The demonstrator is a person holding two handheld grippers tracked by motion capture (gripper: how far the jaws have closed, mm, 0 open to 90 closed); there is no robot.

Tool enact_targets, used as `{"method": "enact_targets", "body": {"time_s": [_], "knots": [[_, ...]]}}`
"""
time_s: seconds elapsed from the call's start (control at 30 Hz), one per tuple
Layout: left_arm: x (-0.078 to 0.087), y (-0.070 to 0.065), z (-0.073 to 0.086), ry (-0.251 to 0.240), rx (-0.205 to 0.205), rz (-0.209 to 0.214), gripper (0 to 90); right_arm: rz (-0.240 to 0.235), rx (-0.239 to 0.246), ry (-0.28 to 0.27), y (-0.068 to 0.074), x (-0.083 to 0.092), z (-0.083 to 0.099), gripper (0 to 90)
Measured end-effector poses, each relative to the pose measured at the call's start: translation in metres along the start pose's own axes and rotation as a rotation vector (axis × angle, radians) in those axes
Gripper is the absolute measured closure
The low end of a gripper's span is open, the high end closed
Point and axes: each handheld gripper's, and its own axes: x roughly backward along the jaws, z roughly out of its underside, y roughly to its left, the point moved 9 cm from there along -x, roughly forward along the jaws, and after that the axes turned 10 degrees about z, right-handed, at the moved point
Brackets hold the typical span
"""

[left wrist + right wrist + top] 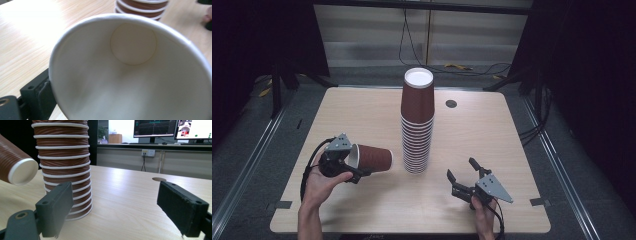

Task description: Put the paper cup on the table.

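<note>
A: What is around the work, and does anything stand in the way?

B: A tall stack of cups stands upside down near the middle of the worktop, just beyond the base of the held cup. In the right hand-held gripper's view the stack rises close by, behind its left pad. There is a small round hole in the worktop behind the stack, to its right. Past the far edge, cables lie on the floor, and monitors show in the background of the right hand-held gripper's view.

A: Where is the single cup, and how does it look?

B: It lies on its side in the left hand-held gripper, at the left front of the worktop, lifted off the surface as far as I can tell. It is brown and ribbed outside, with a white rim and a plain white inside. Its mouth faces the person's left hand and its base points toward the stack.

A: And the hand-held grippers?

B: The left one is clamped on the cup's rim. The right hand-held gripper has its jaws wide apart with nothing between them, near the front right, well apart from the cup.

A: Counts?

B: One loose cup, one stack (too many rims to count surely) and two hand-held grippers.
</note>
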Motion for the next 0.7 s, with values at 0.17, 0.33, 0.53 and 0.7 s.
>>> {"method": "enact_targets", "body": {"time_s": [0.17,0.33,0.53,0.7], "knots": [[0.0,0.01,0.0,0.041,0.014,-0.024,3.2,-0.004,-0.001,-0.026,0.0,0.002,-0.001,13.3],[-0.001,0.016,-0.003,0.064,0.028,-0.026,3.1,-0.006,-0.002,-0.029,0.0,0.002,-0.002,13.3],[-0.002,0.029,-0.001,0.129,0.043,-0.05,3.0,-0.008,-0.002,-0.029,0.0,0.002,-0.002,13.4],[-0.001,0.035,0.002,0.189,0.04,-0.075,2.9,-0.005,-0.001,-0.027,0.0,0.002,-0.001,13.6]]}}
